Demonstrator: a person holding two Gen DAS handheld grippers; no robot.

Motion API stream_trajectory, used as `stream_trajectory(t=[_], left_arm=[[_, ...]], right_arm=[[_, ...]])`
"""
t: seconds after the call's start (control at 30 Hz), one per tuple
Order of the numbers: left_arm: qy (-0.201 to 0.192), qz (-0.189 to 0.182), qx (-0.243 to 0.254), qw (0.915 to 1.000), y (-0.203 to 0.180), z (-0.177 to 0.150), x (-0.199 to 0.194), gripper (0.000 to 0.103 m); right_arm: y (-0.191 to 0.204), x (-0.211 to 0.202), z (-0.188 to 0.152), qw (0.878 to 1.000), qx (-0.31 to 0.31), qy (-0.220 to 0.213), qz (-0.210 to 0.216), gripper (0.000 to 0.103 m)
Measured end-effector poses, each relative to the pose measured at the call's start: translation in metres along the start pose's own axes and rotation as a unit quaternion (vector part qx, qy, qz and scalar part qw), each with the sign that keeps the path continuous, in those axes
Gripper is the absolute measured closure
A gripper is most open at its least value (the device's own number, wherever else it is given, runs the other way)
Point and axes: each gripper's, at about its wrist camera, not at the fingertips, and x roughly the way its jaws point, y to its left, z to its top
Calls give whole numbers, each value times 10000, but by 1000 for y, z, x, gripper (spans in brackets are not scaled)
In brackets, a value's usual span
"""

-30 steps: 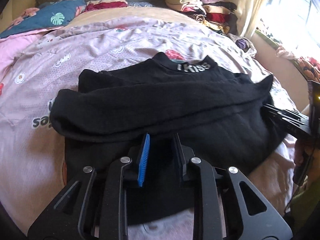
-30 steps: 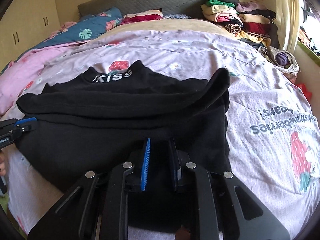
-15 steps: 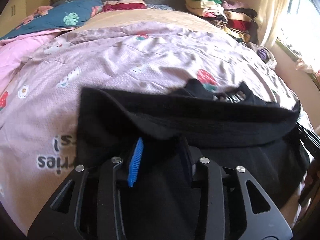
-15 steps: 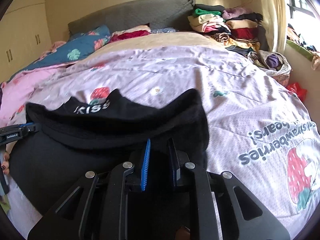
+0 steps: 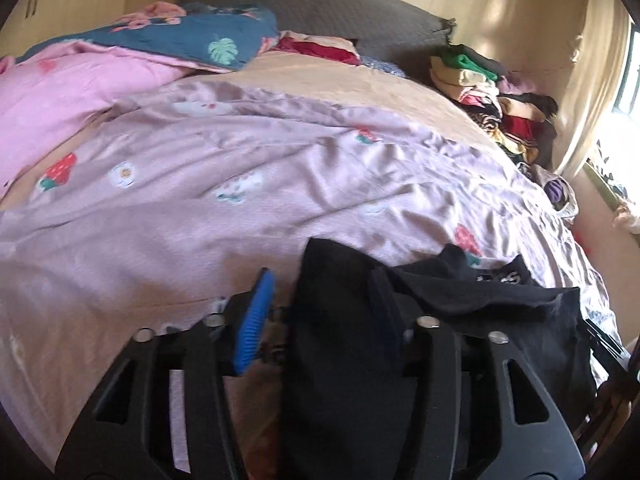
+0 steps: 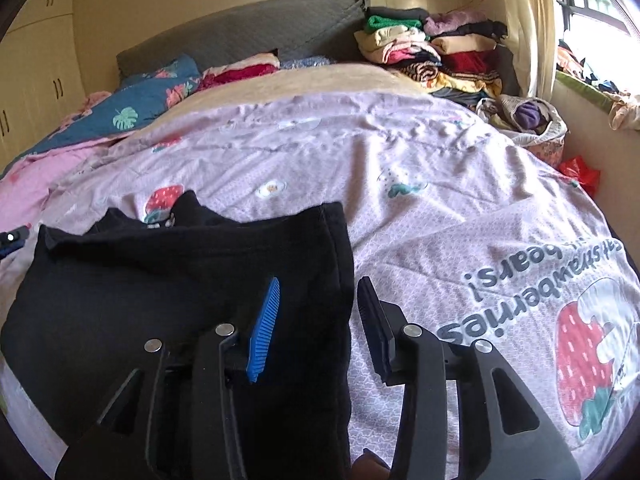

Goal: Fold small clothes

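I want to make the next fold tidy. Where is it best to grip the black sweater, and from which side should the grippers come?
Probably by the black sweater at its near folded edge, each gripper approaching from the near side of the bed. That edge lies flat on the purple quilt, and both side edges already sit between the opening jaws of the left gripper and the right gripper.

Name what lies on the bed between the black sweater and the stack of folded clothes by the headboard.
Right wrist view: only bare strawberry-print quilt and a tan blanket separate the black sweater from the stack of folded clothes.
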Motion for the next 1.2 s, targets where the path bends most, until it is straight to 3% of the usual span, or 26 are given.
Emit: stream_trajectory(t=[0.17,0.23,0.27,0.3,0.37,0.43,0.53,0.67,1.0,1.2], left_arm=[[462,16,-41,9989,7,-13,24,53],[514,-18,12,9987,4,-18,29,53],[503,22,114,9987,1,-20,30,54],[492,46,191,9986,-1,-21,31,58],[452,-20,269,9986,-3,-22,31,92],[301,-54,261,9992,-4,-20,25,99],[-43,-123,223,9997,-4,-17,9,99],[-260,-64,143,9995,-3,-12,-1,99],[67,64,4,10000,4,-21,19,98],[84,-40,35,10000,1,-25,10,95]], right_arm=[[0,4,-3,10000,16,34,70,67],[1,4,-2,9999,12,3,141,88],[1,3,-3,9999,3,-13,135,92],[2,3,-2,9999,-10,-42,141,95],[1,0,-1,9998,-11,-112,144,96],[-1,-9,2,9992,63,-368,173,97],[-4,-28,8,9963,128,-814,224,97],[-1,-32,11,9951,92,-981,81,97],[-1,-6,6,9989,90,-457,-83,96],[-2,-3,2,9994,226,-153,-196,81]])
